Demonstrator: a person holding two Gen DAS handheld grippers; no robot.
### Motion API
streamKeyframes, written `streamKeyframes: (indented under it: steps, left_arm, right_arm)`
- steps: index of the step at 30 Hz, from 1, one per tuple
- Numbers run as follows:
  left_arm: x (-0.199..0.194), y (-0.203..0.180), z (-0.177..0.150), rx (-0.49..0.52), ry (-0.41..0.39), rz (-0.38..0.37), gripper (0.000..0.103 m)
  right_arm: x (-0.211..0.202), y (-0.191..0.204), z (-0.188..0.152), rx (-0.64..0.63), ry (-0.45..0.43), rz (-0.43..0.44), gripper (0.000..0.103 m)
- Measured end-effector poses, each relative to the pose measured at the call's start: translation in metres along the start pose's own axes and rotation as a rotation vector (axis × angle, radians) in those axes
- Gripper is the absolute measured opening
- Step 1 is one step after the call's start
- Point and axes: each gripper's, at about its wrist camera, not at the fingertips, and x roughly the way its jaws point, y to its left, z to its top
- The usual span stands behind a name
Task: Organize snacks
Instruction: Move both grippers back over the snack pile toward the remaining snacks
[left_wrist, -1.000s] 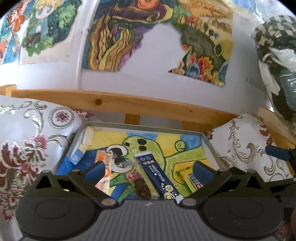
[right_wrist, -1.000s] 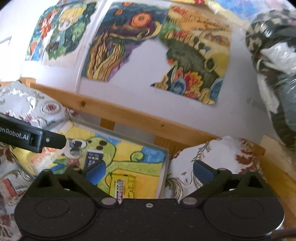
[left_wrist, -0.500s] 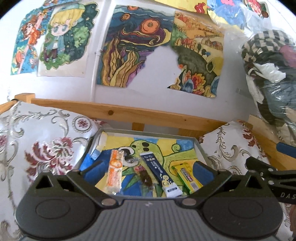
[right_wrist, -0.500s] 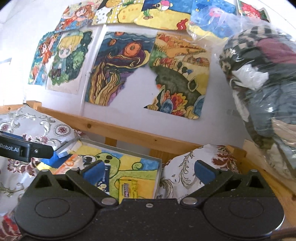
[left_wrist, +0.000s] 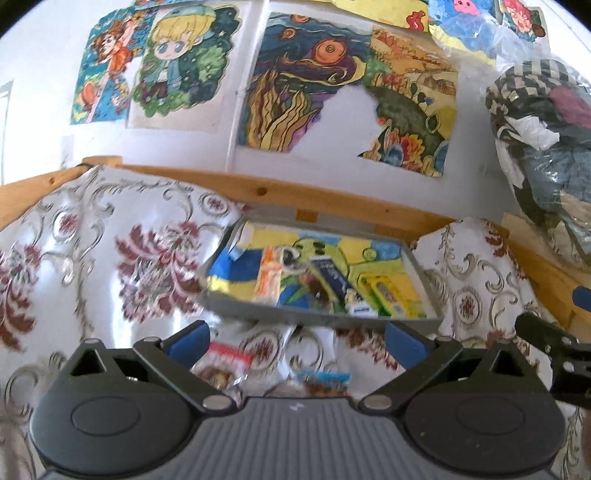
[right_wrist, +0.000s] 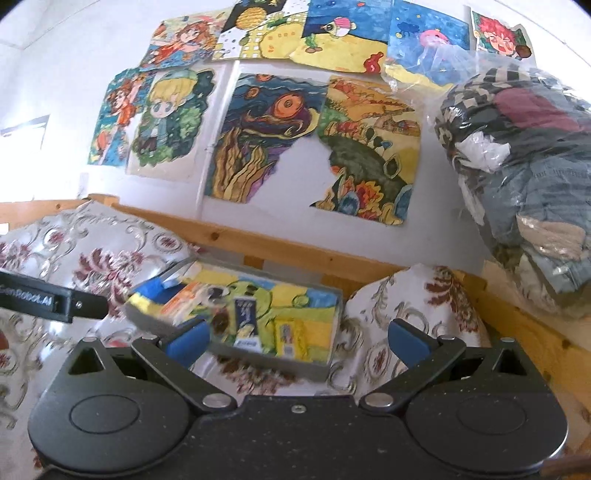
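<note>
Both grippers hang wide open and hold nothing: the left gripper (left_wrist: 295, 341) over two small snack packets (left_wrist: 225, 363) lying on the flowered cloth (left_wrist: 110, 251), the right gripper (right_wrist: 297, 341) just short of the grey tray (right_wrist: 317, 369). Beyond them the tray (left_wrist: 325, 317) rests on the cloth, holding an orange packet (left_wrist: 269, 275), a dark blue stick pack (left_wrist: 338, 284) and a yellow-green pack (left_wrist: 388, 293). Behind it run a wooden rail (left_wrist: 332, 201) and a wall of drawings (left_wrist: 343, 81).

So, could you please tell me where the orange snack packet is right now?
In the left wrist view the orange snack packet lies inside the grey tray, left of centre, with the dark blue packet to its right.
</note>
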Motion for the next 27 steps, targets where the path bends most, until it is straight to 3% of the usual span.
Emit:
streamKeyframes:
  steps: [6,15,22,27]
  left_arm:
    - [-0.014,0.011,-0.027,-0.018,0.041,0.024,0.103]
    - [-0.022,0.020,-0.071,0.015,0.143,0.055,0.103]
    - [-0.022,0.022,-0.092,0.031,0.212,0.078,0.103]
    - [-0.022,0.020,-0.099,0.049,0.239,0.079,0.103]
  right_arm:
    - [-0.025,0.016,-0.026,-0.012,0.054,0.023,0.102]
    - [-0.043,0.031,-0.053,-0.004,0.212,0.081,0.102]
    - [-0.038,0.039,-0.072,0.003,0.337,0.125,0.102]
    - [-0.032,0.043,-0.079,-0.010,0.373,0.140,0.102]
